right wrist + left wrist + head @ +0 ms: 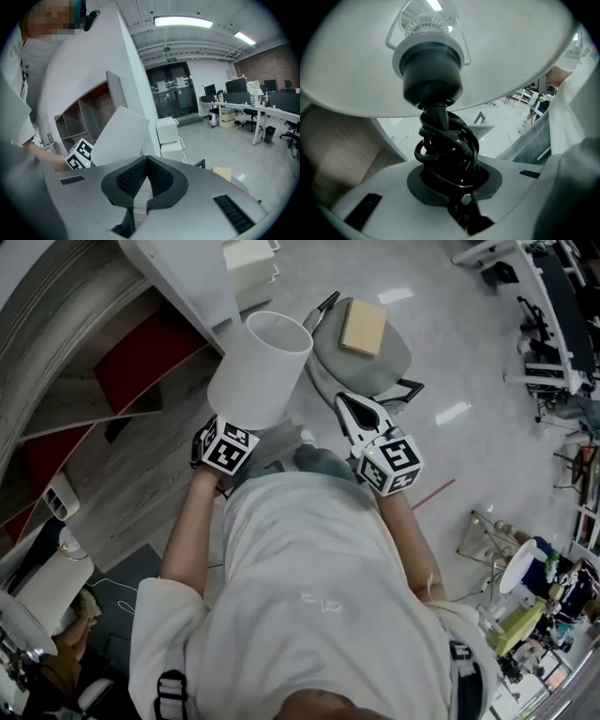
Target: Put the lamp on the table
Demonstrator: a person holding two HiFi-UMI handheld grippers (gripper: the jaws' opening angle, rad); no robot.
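Note:
The lamp has a white drum shade (261, 367) that tilts up and away in front of me. In the left gripper view I look up into the shade (356, 61) at its black socket (432, 75) and thin black stem wrapped in coiled cord (447, 150). My left gripper (228, 442) (450, 180) is shut on that stem and cord, just under the shade. My right gripper (343, 401) (146, 158) hangs to the right of the lamp, jaws shut with nothing in them. A grey rounded low table (384, 362) stands ahead on the floor.
A tan box (363, 326) lies on the grey table. A white shelf unit with red backs (141, 352) runs along the left, and a white drawer cabinet (251, 263) (168, 136) stands beyond it. Desks and chairs (553, 315) fill the far right.

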